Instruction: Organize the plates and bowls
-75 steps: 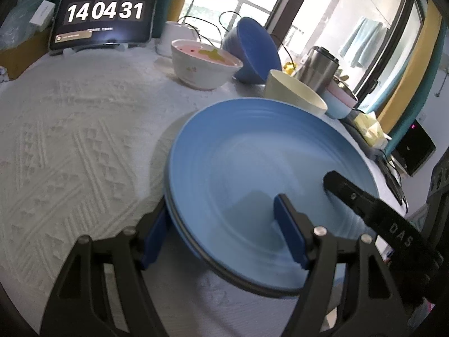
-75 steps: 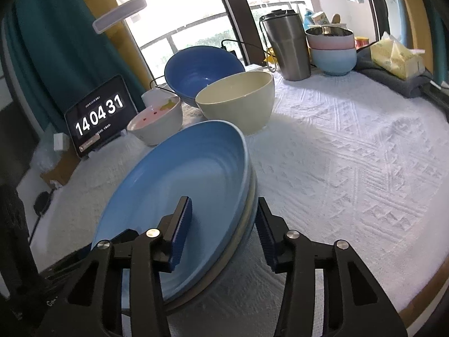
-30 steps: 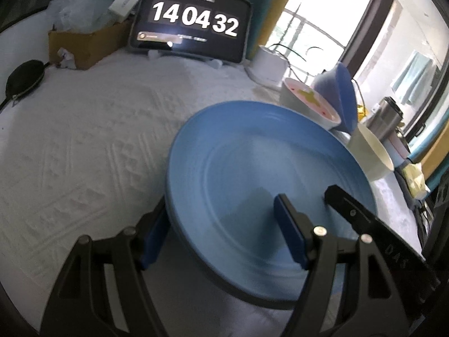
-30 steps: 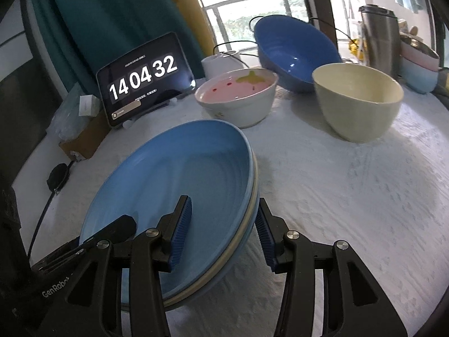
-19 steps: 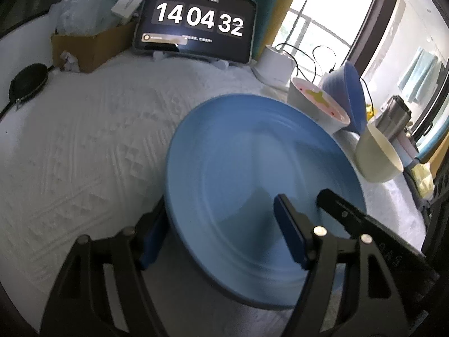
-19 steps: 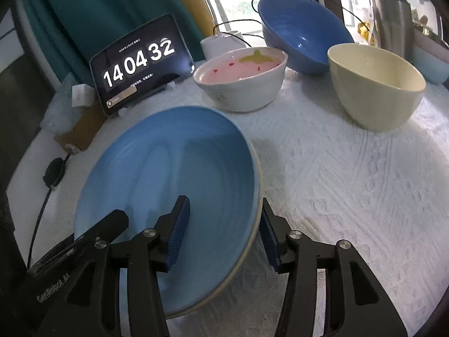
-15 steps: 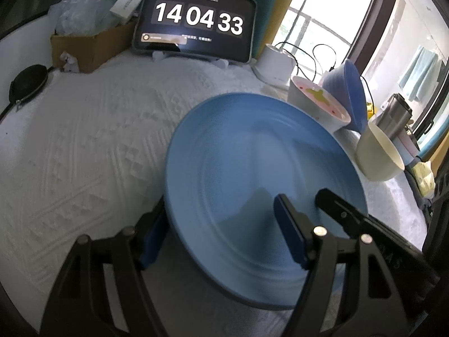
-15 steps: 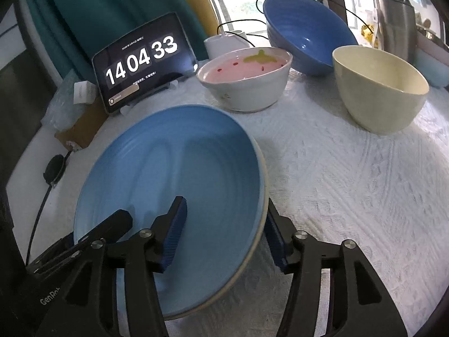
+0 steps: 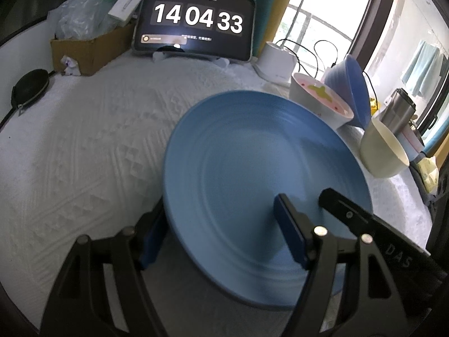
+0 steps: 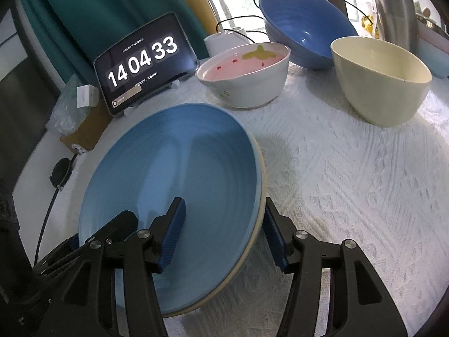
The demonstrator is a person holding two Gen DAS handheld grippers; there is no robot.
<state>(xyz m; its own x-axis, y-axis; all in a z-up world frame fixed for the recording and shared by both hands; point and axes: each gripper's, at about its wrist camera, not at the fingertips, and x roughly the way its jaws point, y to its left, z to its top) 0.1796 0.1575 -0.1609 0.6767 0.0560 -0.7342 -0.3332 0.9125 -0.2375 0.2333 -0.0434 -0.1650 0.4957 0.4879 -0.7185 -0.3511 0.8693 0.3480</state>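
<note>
From the left wrist camera, the left gripper has its jaws straddling the near rim of the blue plate, one blue pad under the edge and the other lying over the face, and they look clamped on it as they were a couple of seconds back. What has changed is the backdrop: the plate has been carried away from the crowd of bowls toward the open stretch of white tablecloth in front of the clock tablet, which now reads a second or two later. The pink bowl, the dark blue bowl and the cream bowl now sit well off beyond the plate's far rim. From the right wrist camera, the right gripper bites the opposite edge of the same blue plate, but over the last half second its jaws have spread; the outer pad now stands just clear of the rim, so I'd call them loosened rather than clamped. A pale cream rim shows beneath the blue, so this seems to be a stack of plates rather than one. It sits low against the cloth, though I can't tell whether it rests there. To me this looks like the set-down: the stack has reached its spot and the right side is letting go first, with the bowls left to sort.
</note>
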